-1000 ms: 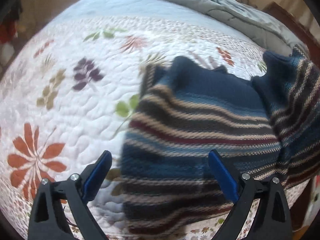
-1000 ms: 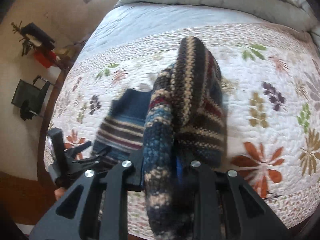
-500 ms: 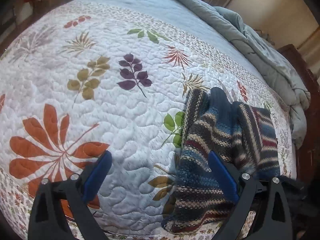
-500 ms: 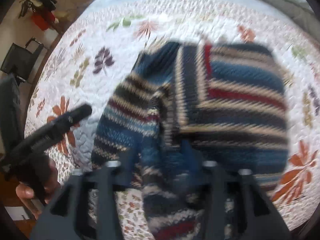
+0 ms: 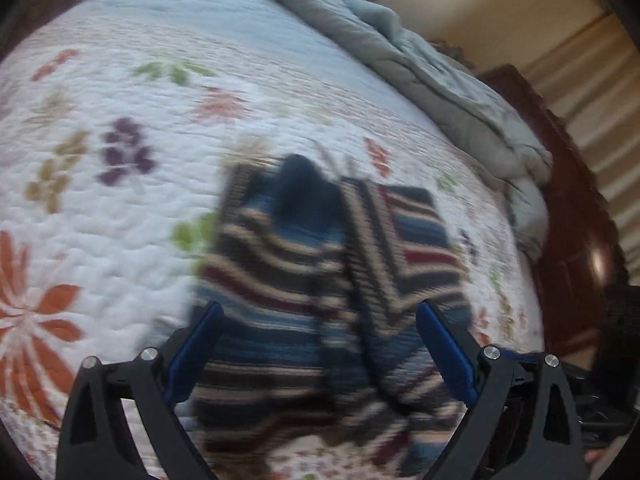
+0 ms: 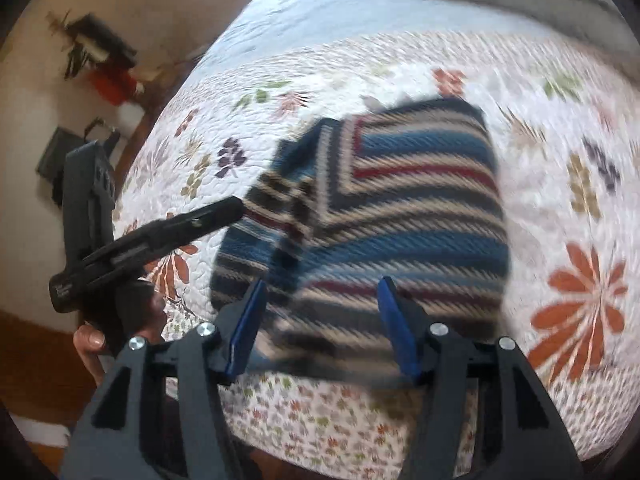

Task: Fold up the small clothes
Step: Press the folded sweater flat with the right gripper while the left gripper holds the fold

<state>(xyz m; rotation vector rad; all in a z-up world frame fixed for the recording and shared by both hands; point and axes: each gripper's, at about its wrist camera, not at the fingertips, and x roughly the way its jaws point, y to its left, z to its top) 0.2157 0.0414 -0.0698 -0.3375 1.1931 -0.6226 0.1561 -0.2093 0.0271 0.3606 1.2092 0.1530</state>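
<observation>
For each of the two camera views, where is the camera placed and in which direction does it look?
Left wrist: sits on the left gripper, looks along its open fingers over the striped sweater on the floral quilt.
Right wrist: sits on the right gripper, also open, looks across the sweater; the left gripper and the person's hand show at its left.
Shared: sweater, quilt, grey blanket.

A small knitted sweater [image 5: 320, 280] [image 6: 384, 216] lies on the bed near its front edge, striped in blue, navy, beige, dark grey and dark red. It is partly folded: 1 side panel is turned over the body, so its stripes meet the body's stripes at an angle. A dark navy neck part shows at the far end
</observation>
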